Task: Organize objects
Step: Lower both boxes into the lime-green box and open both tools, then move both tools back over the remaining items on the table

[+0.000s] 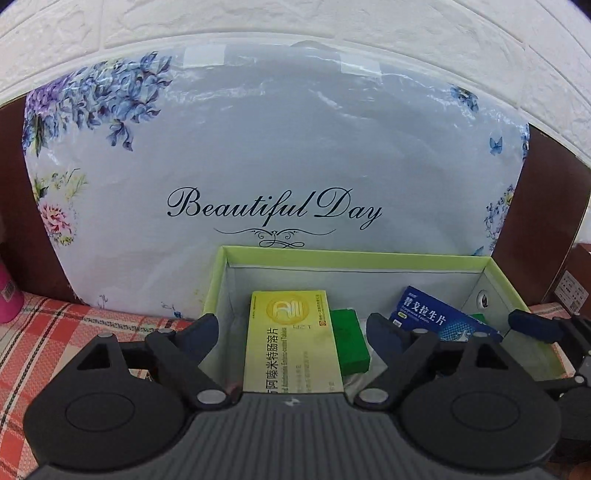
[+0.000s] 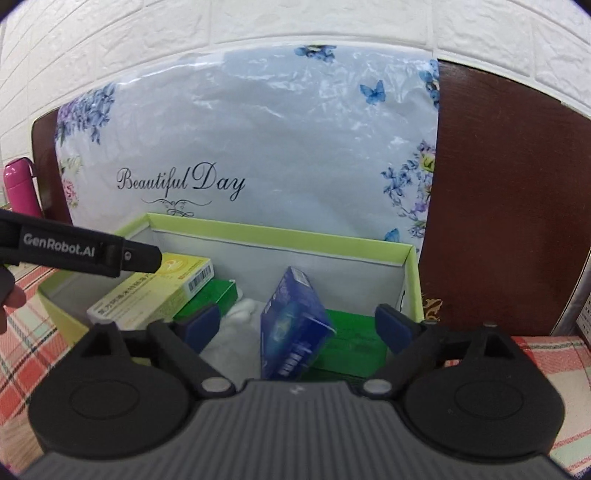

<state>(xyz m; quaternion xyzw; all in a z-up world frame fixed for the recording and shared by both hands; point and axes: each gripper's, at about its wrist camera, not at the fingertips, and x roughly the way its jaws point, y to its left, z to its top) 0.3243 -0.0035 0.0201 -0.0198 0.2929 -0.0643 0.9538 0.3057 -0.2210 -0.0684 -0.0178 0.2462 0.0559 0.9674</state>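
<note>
Glossy plastic-wrapped pillow (image 1: pixel 280 155); checked cloth (image 1: pixel 48 339); cardboard box (image 1: pixel 354 260).

Behind everything we see a white wall (image 1: pixel 406 33) embossed like brickwork. Against it leans a large pale blue cushion (image 1: pixel 280 147) in a clear, shiny plastic cover, printed with blue and purple flowers, a pink flower, small blue butterflies and the script words "Beautiful Day". A dark brown wooden board (image 2: pixel 506 192) stands behind the cushion, showing at both its sides. Underneath we see a checked cloth (image 1: pixel 55 332) in red, white and pale green. At the far left stands a pink bottle (image 2: pixel 20 188), upright, just beside the board's edge.
</note>
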